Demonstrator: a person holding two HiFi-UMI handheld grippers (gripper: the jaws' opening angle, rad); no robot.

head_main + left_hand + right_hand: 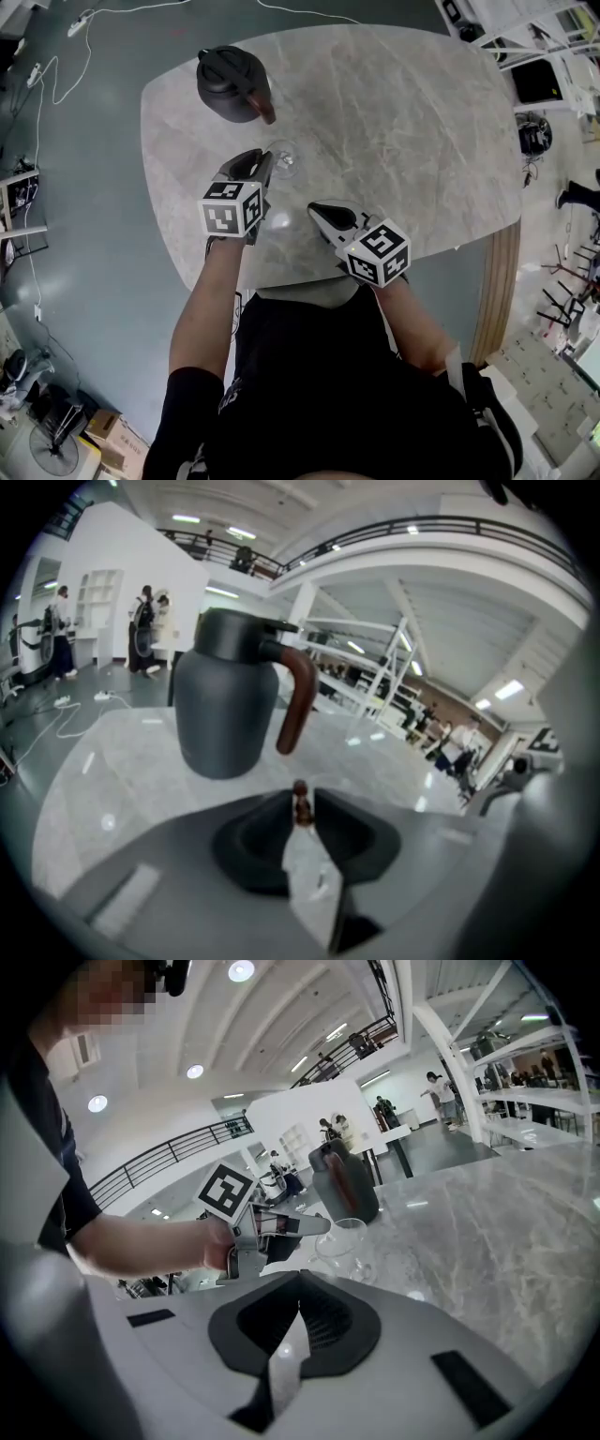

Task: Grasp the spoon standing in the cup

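black jug (230, 84) far left on table (403, 122). left tool (268, 161) above glass cup (343, 1244), 2 jaws narrow, pinching brown spoon (301, 805) top. right tool (300, 1277) near cup, jaws together, empty.

Oval grey veined stone tabletop (403, 141): polished. Round charcoal jug (225, 705) ahead of left gripper (264, 157): matt body, brown handle (295, 700). Clear glass cup (284, 159) at its tip: glossy. Brown spoon end (301, 803) pinched in its jaws: wood-like. Shell of right gripper (316, 208): matt grey plastic, ribbed black pads (323, 1321).
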